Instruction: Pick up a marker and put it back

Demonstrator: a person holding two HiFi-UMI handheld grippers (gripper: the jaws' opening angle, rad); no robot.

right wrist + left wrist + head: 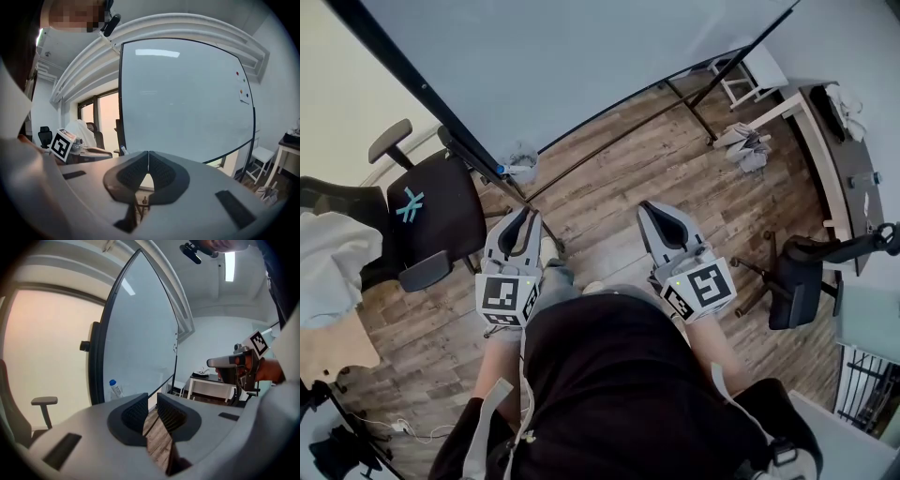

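Marker [516, 170]: I locate it left of centre in the upper half of the head view. It lies along the bottom edge of the whiteboard [562, 66], blue cap toward the left. Neither gripper touches it.

Left gripper [523, 220]: it sits just below the marker in the head view, apart from it and pointing up the frame. In the left gripper view I read its pads [136, 414] as slightly spread. A narrow gap between them shows only the wooden floor [157, 446], and nothing is held. The marker appears left of the jaws in that view, tilted with its cap upward.

Right gripper [654, 211]: it is right of centre in the head view, well apart from the marker. In the right gripper view its fingertips [154, 161] are pressed together with nothing between them.

A black office chair [431, 220] stands at the left of the head view, beside the left gripper.
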